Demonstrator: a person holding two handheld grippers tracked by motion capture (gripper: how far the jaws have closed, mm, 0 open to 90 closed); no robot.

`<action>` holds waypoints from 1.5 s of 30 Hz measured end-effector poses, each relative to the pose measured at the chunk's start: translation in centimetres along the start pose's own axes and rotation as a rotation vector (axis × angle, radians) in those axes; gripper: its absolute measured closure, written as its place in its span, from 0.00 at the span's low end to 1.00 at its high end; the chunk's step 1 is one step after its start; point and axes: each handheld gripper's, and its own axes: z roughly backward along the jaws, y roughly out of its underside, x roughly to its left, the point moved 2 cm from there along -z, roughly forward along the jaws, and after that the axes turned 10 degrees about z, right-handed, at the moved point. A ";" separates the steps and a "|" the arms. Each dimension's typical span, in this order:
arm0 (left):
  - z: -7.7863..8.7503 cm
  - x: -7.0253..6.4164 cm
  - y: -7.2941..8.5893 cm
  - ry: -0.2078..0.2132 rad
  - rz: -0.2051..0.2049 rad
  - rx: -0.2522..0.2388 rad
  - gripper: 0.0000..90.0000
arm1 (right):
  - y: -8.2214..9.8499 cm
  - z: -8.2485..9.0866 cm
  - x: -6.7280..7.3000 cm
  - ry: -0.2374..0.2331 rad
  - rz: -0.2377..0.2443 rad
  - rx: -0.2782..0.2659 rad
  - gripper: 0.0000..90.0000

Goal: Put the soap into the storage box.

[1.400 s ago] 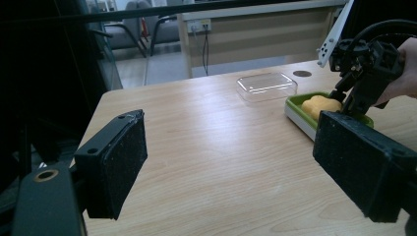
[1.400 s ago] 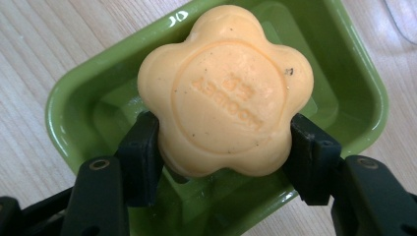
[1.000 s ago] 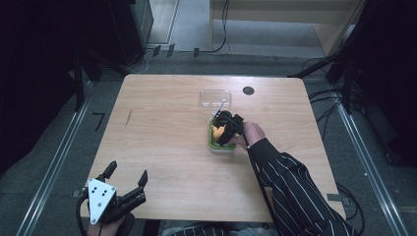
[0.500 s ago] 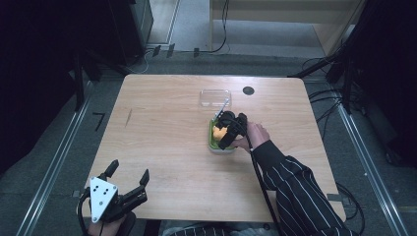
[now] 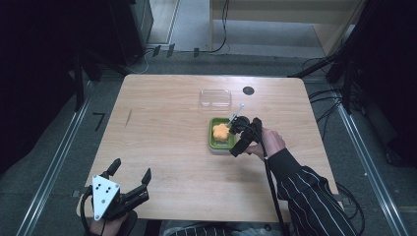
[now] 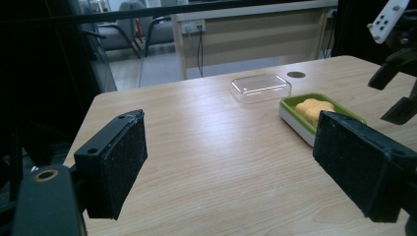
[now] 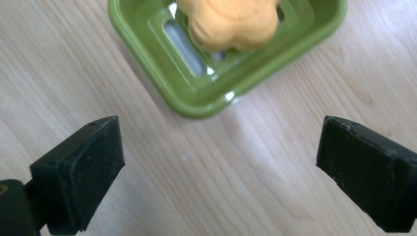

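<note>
A green soap dish sits right of the table's middle, with an orange flower-shaped soap lying in it. My right gripper hovers just off the dish's right side. Its jaws have just been opening and now stand wide with nothing between them. In the right gripper view the dish and soap lie beyond the open right gripper, over bare wood. My left gripper rests open at the near left corner. The left gripper view looks past the open left gripper toward the dish and soap.
A clear plastic lid lies just behind the dish. A small black round hole sits near the far edge. The wooden table has bare wood across its left half. Dark stands and cables surround the table.
My right gripper has drawn back from over the dish toward the right and opened its jaws. The soap stays in the dish. My left gripper has not moved.
</note>
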 end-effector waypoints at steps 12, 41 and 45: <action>0.0 0.0 0.0 -0.001 -0.002 0.002 0.15 | 2.9 1.3 1.1 0.007 -0.023 0.026 0.04; -0.2 -0.1 0.0 0.004 -0.003 0.007 0.15 | 12.6 1.7 5.0 -0.006 -0.101 0.125 0.03; -0.2 -0.2 0.0 0.003 -0.006 0.010 0.15 | 13.8 1.4 5.6 -0.017 -0.108 0.137 0.03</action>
